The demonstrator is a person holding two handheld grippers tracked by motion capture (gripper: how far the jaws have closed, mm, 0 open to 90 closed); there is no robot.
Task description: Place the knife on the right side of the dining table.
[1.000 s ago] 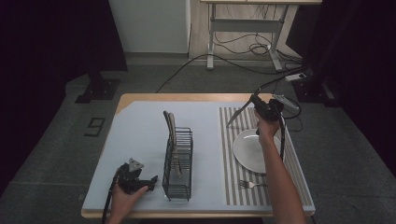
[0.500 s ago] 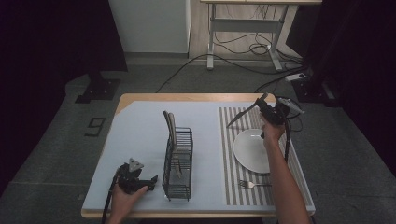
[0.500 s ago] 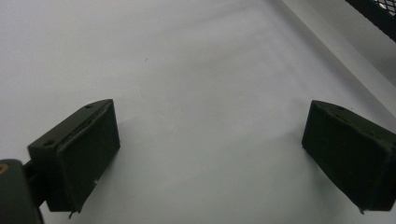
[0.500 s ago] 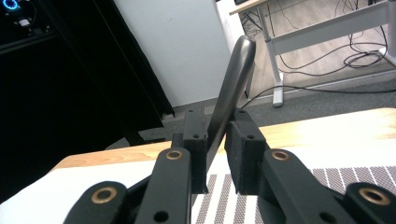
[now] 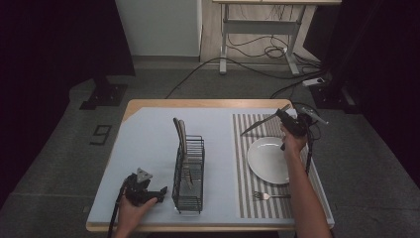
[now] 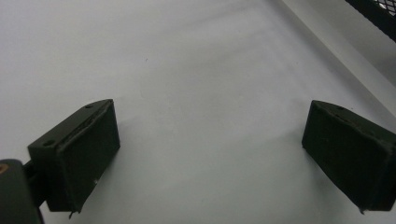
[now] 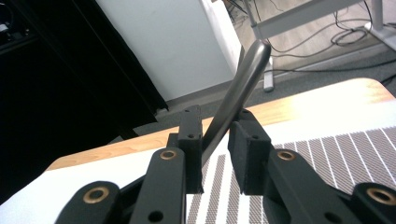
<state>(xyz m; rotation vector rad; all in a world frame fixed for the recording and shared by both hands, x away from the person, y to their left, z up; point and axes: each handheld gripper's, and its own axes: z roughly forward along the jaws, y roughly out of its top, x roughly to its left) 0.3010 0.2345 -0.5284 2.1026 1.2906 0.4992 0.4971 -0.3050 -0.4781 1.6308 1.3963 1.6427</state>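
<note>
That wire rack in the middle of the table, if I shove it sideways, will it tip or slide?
The wire rack looks tall and narrow, so a high sideways push may tip it. Open wire suggests lightness; pushed low, it probably slides on the smooth mat.

1. The table [image 5: 148, 148] was evenly lit from above, while the room's sides stayed nearly black.
2. The wire rack [image 5: 189, 173] cast only a faint shadow.
3. The left gripper's [image 6: 210, 140] jaws looked soft and underexposed.
4. The knife handle [image 7: 240, 84] showed a dull sheen.
</note>
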